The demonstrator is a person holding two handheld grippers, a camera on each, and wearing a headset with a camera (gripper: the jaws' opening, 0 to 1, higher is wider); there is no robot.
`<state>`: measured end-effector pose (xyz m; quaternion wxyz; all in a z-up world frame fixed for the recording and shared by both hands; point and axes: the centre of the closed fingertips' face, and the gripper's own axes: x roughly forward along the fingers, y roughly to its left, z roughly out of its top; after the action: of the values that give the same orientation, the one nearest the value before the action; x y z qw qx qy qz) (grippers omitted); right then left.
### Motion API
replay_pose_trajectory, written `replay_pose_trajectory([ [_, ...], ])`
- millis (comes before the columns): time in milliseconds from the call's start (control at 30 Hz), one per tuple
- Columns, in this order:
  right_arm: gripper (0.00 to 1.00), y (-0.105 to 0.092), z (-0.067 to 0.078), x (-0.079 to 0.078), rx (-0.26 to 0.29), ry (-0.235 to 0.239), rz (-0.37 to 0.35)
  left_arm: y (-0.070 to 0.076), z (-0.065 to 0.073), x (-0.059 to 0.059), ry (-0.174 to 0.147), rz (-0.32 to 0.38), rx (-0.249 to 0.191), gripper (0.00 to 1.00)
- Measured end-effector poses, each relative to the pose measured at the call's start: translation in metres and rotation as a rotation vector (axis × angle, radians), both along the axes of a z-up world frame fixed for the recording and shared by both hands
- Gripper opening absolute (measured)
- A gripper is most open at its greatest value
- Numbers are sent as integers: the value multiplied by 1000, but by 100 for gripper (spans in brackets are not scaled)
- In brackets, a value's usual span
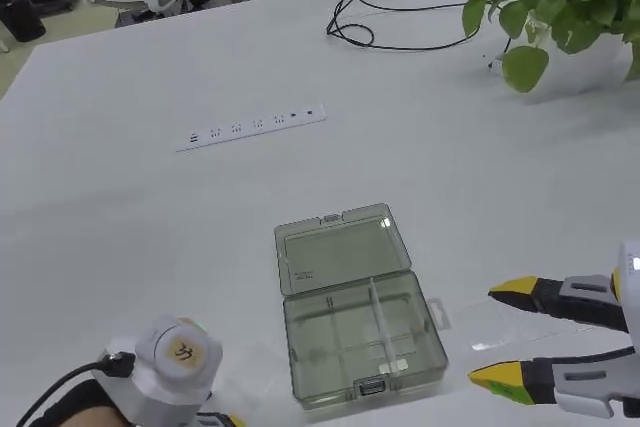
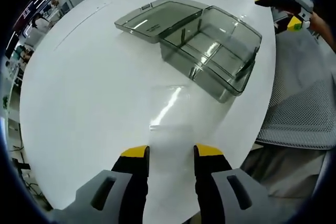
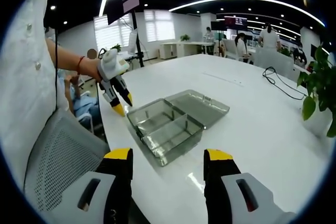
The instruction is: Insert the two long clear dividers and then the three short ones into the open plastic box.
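On the white table (image 1: 130,237), the open plastic box (image 1: 365,387) stands with its lid (image 1: 345,247) laid flat behind it. Inside the box I can see one clear divider (image 1: 380,322) that stands upright and runs from the lid side to the front wall. A second faint line seems to cross the left part of the box, but the plastic is so transparent that I cannot count the pieces for sure. My judgement is that the work has begun and is far from finished: at least one long divider is in, and most of the others are still outside.

Left of the box, a clear divider (image 2: 168,103) lies flat on the table, just in front of the left gripper (image 2: 170,151). This gripper has its jaws apart with nothing between them, and they point at the piece without touching it. Right of the box, more clear plastic (image 1: 520,325) lies on the table, but I cannot tell how many pieces there are. The right gripper (image 1: 482,335) hangs above this plastic, also spread wide and empty.

What is left, as I see it, is to pick up the loose pieces on both sides of the box and to press them into their slots.
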<state>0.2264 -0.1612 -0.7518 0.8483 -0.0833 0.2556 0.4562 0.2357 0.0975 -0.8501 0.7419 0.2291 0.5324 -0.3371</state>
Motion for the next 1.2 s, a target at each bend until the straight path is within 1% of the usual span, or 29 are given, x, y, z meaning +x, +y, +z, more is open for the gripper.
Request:
replay_pose_trajectory([
  [100,55,0,1,0,0,0,-5,0,-1,0,13,-37,20,32],
  [233,55,0,1,0,3,-3,-8,-1,-1,-1,30,-64,49,32],
  [300,55,-1,1,-1,3,-1,-11,0,-2,-1,40,-83,72,32],
  [433,54,-1,2,-2,4,-3,-13,-1,-3,0,66,-89,101,32],
  [467,54,-1,2,-2,3,-2,-13,0,-3,0,67,-90,102,32],
  [533,54,0,1,-3,1,0,-10,-1,-2,0,71,-87,90,31],
  [633,54,-1,1,-4,-2,1,-7,-1,-1,-1,77,-55,48,31],
  [700,54,-1,1,-5,-3,4,-8,-2,0,-3,83,-46,28,31],
  [767,54,-1,0,-6,-6,3,-5,-2,1,-4,82,-37,15,31],
  [933,54,0,0,-8,-11,6,1,-4,2,-7,101,19,-47,31],
  [1067,54,2,2,-8,-13,3,7,-4,3,-8,105,50,-84,31],
  [1133,54,3,2,-8,-15,4,10,-6,4,-10,115,86,-122,31],
  [1200,54,3,2,-8,-17,2,12,-4,3,-11,114,86,-124,31],
])
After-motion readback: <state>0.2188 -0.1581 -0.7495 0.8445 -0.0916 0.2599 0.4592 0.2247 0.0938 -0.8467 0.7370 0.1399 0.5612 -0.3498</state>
